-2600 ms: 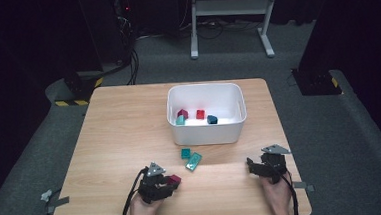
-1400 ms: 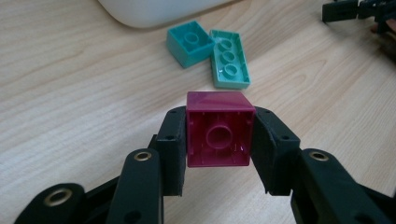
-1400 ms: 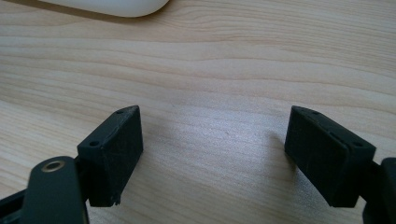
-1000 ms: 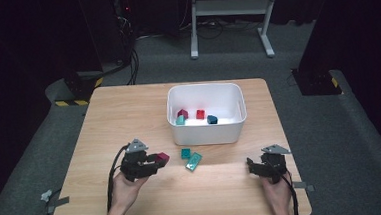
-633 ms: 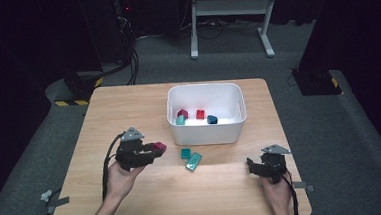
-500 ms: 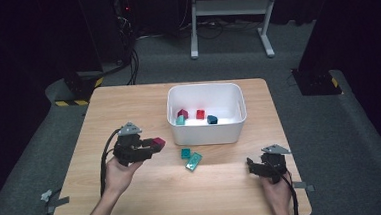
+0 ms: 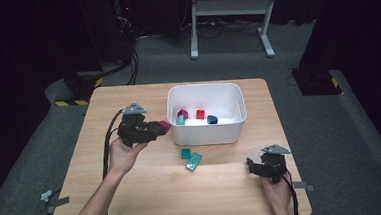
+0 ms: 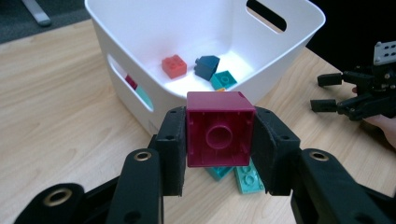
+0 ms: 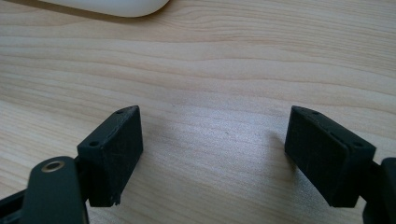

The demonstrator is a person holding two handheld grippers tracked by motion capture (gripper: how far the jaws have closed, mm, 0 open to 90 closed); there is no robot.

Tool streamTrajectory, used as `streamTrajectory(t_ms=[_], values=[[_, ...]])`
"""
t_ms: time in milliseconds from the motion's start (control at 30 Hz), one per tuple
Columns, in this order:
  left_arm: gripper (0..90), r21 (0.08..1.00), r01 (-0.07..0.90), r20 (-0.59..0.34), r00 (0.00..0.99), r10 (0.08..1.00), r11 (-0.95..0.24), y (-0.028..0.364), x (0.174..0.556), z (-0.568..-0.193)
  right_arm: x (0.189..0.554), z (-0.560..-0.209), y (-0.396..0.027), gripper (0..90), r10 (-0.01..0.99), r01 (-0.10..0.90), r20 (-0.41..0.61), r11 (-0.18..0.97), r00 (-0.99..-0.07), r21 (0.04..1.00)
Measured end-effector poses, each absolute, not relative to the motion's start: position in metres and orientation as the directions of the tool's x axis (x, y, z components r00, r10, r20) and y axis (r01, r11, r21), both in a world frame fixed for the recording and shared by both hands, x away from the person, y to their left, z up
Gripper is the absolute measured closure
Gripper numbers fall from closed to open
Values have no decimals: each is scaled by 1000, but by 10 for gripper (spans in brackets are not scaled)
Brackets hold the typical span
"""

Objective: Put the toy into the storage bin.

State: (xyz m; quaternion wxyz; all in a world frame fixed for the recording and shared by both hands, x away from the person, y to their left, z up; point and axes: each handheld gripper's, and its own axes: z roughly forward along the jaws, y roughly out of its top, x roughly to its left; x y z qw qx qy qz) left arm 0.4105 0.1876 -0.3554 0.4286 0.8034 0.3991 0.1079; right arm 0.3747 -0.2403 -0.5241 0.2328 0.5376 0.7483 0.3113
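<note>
I see the smooth white plastic bin (image 7: 207,131) on the wood-grain table (image 7: 133,191). My left gripper (image 8: 219,140) clamps a hollow-bottomed magenta building brick (image 8: 219,135) just short of the bin's wall. My right gripper (image 9: 215,154) rests spread wide, empty, over bare wood.

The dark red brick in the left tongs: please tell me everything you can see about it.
The brick is dark red, square, glossy plastic as it looks. Its hollow underside faces the left gripper camera, with one round tube in the middle and thin walls around. The left tongs are shut on it, one black pad on each of two opposite sides, and nothing else touches it. It is held in the air above the table, just beside the left wall of the white bin, not yet over it.
</note>
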Motion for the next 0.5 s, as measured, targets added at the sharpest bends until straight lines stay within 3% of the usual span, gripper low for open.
streamTrajectory(t_ms=[500], values=[[583,772,554,-171,653,737,-311,166,448,-343,375,-524,-240,192,949,660,-14,228,-314,716]])
